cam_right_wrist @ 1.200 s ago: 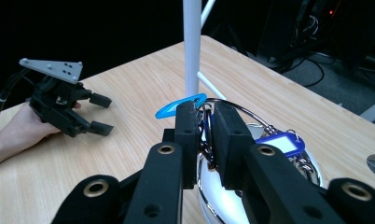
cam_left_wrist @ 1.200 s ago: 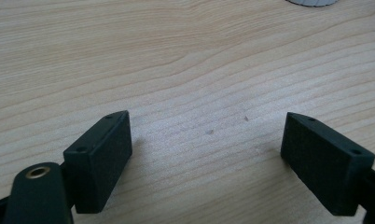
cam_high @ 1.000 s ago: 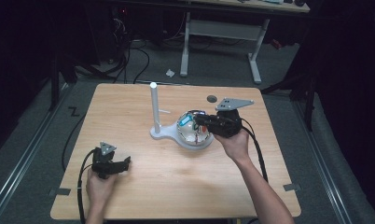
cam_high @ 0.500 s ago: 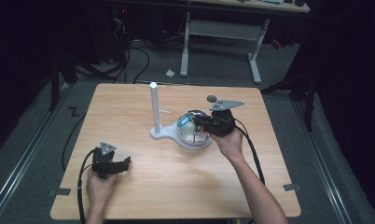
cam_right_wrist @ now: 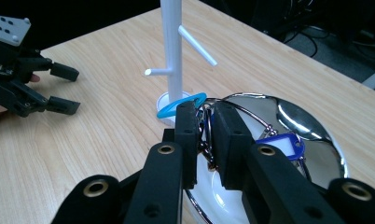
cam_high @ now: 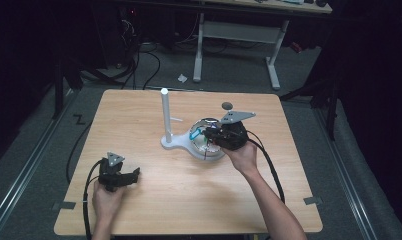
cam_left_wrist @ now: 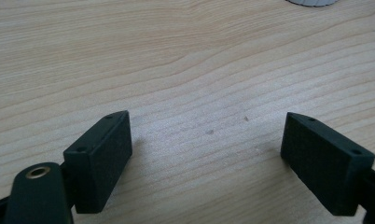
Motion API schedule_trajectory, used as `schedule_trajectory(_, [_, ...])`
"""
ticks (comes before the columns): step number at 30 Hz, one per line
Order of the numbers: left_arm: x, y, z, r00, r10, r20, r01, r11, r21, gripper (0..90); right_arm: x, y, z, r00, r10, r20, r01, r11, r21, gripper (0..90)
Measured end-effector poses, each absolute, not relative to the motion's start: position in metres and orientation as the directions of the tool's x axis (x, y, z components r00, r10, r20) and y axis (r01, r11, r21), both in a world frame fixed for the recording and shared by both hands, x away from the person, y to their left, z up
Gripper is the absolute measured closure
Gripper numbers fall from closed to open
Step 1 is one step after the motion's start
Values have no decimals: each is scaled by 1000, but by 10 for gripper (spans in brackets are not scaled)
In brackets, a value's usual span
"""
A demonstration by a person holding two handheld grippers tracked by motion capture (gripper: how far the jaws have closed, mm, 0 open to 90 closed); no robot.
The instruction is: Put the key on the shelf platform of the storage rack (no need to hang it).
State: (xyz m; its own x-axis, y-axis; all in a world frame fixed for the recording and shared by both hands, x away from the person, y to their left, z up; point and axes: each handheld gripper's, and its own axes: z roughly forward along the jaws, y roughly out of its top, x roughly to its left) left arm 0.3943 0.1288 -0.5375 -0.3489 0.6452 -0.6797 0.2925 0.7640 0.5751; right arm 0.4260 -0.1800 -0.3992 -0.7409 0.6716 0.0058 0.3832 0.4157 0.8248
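Note:
My right gripper hangs over a shiny metal bowl and is shut on a key ring whose light-blue tag sticks out past the jaws. A second key ring with a dark-blue tag lies in the bowl. Just beyond stands a white peg stand with two short pegs. In the high view the right gripper is at the bowl, right of the stand. My left gripper rests low near the table's front left, open over bare wood.
The wooden table carries a small dark round object behind the bowl. The left gripper also shows far left in the right gripper view. Cables trail off the table's front. A desk frame and cables stand on the floor behind.
The right gripper has sunk a little and shifted left toward the bowl, still shut. The left gripper has stayed where it was.

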Motion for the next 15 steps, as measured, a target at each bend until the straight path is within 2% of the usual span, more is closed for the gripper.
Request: schedule_trajectory(15, [394,129,-537,-350,644,-680,292,765,574,169,448,-182,-418,-708,705,42,441,395,806,808])
